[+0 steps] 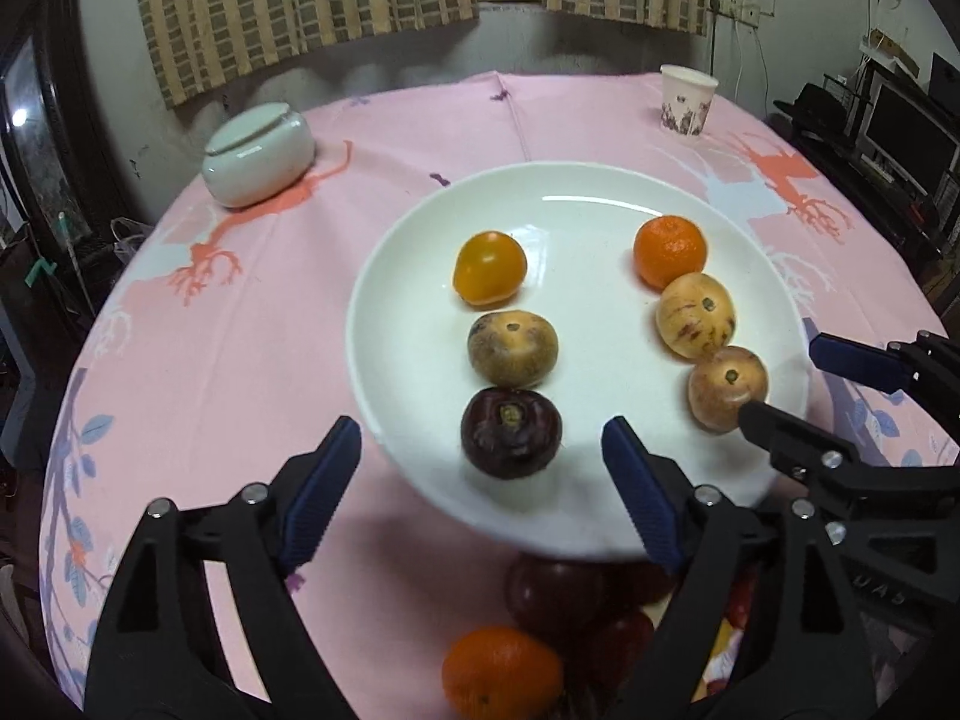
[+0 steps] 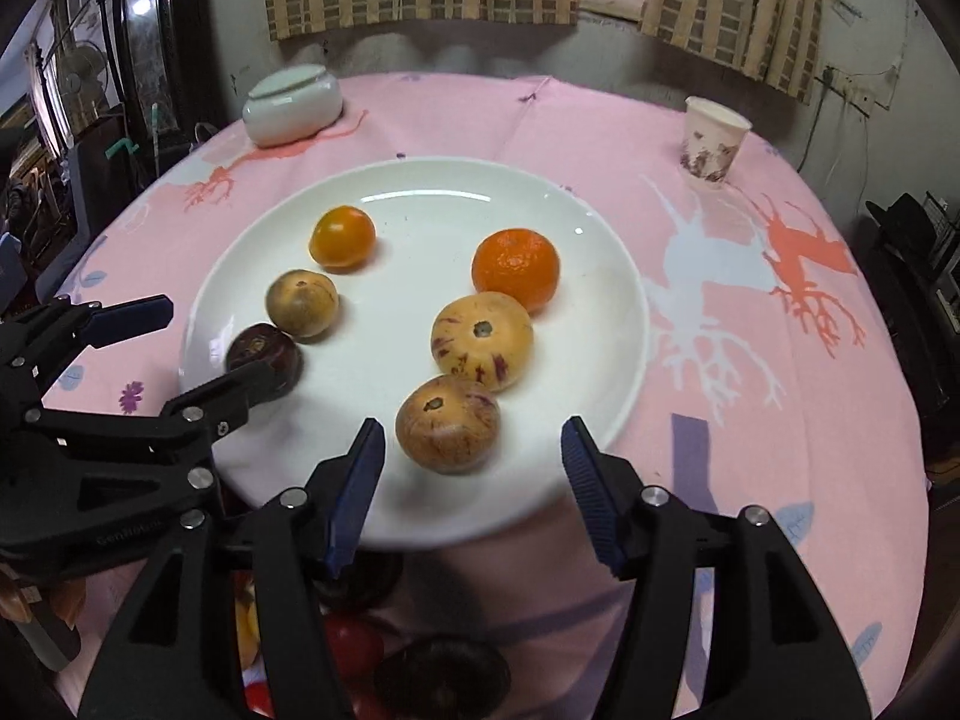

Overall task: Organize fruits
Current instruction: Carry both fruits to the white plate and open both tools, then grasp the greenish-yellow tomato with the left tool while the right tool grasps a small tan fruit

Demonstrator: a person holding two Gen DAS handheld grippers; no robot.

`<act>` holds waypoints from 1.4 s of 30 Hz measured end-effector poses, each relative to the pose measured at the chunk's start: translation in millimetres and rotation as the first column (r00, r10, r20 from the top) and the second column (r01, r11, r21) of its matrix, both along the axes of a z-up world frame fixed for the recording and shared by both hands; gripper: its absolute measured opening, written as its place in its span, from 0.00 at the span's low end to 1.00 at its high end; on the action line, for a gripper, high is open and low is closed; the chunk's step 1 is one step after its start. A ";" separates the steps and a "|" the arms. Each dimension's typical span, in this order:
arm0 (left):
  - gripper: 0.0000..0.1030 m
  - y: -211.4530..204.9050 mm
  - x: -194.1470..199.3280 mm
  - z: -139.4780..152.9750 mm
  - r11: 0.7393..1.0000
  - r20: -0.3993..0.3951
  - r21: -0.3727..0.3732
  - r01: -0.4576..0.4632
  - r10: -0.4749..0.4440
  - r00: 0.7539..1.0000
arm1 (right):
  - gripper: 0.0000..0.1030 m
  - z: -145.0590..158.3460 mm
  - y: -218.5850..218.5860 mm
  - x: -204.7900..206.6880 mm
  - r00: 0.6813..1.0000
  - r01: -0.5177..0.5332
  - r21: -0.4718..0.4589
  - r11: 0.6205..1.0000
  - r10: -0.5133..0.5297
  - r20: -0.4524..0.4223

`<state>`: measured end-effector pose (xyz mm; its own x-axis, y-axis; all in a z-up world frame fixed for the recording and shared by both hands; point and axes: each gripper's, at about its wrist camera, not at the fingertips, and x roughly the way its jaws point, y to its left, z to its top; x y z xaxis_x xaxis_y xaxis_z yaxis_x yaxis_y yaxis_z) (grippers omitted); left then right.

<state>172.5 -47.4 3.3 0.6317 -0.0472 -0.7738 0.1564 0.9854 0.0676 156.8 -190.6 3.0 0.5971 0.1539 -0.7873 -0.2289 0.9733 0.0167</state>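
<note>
On a pink tablecloth (image 1: 240, 360), a white plate (image 1: 408, 276) holds six fruits in two rows. The left gripper (image 1: 480, 468) gapes around the dark purple fruit (image 1: 510, 432); the right gripper (image 2: 474, 480) stands open, empty, beside a speckled fruit (image 2: 447, 432).

hidden: dark fruits (image 1: 555, 594) under gripper frame | cut off: orange fruit (image 1: 501, 675)

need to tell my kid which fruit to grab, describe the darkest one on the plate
Find the white plate on the pink tablecloth. It holds two rows of three fruits. In the row with the yellow tomato, take the dark purple fruit at the near rim: the only dark one.
</note>
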 end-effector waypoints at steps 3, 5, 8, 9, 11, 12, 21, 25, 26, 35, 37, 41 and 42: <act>0.82 1.4 -24.1 9.9 1.000 0.021 -0.017 0.019 -0.018 1.000 | 0.60 12.8 -4.9 -27.8 0.999 -0.012 0.017 1.000 0.011 0.036; 0.83 1.3 -41.9 12.8 1.000 0.031 -0.017 0.026 -0.025 0.999 | 0.60 17.9 -7.1 -46.8 0.999 -0.015 0.020 1.000 0.014 0.051; 0.83 2.6 -65.2 14.5 0.999 0.052 -0.024 0.025 -0.024 0.998 | 0.60 19.1 -11.7 -73.6 0.998 -0.003 0.039 0.999 0.001 0.065; 0.84 3.8 -73.5 14.3 0.999 0.052 -0.030 0.021 -0.020 0.998 | 0.60 18.5 -12.5 -82.4 0.998 0.002 0.043 0.999 -0.005 0.067; 0.85 6.8 -90.0 12.6 0.999 0.047 -0.047 0.019 -0.017 0.999 | 0.60 16.6 -13.4 -100.3 0.997 0.006 0.061 0.998 -0.010 0.072; 0.86 7.9 -97.0 11.2 0.999 0.043 -0.051 0.019 -0.017 0.999 | 0.60 15.3 -13.7 -109.7 0.997 0.009 0.068 0.998 -0.014 0.071; 0.87 19.8 -149.1 -5.9 0.997 0.013 -0.072 -0.009 0.010 1.000 | 0.60 -7.4 6.5 -169.1 1.000 0.009 0.024 1.000 -0.010 0.027; 0.87 19.6 -159.8 -8.9 0.998 0.008 -0.069 -0.013 0.013 1.000 | 0.60 -13.4 11.0 -183.8 1.000 0.005 0.022 1.000 -0.005 0.023; 0.87 19.2 -162.5 -9.7 0.998 0.009 -0.068 -0.010 0.011 1.000 | 0.60 -14.8 11.2 -186.7 1.000 0.008 0.023 1.000 -0.009 0.023; 0.87 15.6 -173.4 -16.0 0.999 0.033 -0.045 0.004 -0.002 0.999 | 0.60 -21.7 4.4 -200.3 0.999 0.030 0.043 0.999 -0.031 0.022; 0.87 15.2 -174.0 -16.5 0.999 0.058 -0.041 0.009 -0.007 0.998 | 0.60 -22.6 2.3 -200.2 0.999 0.034 0.050 0.998 -0.035 0.020; 0.87 14.5 -169.8 -25.5 0.999 0.034 -0.042 0.027 -0.025 0.999 | 0.60 -24.8 -2.8 -201.0 0.999 0.033 0.076 0.997 -0.035 0.021; 0.87 13.9 -168.8 -27.9 0.998 0.027 -0.045 0.035 -0.034 0.999 | 0.60 -25.6 -3.8 -201.0 0.999 0.034 0.083 0.996 -0.036 0.020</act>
<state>3.8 -33.6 -24.5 0.6490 -0.1044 -0.7536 0.1892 0.9816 0.0269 -44.2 -194.4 -22.6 0.6199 0.1962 -0.7597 -0.1958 0.9763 0.0923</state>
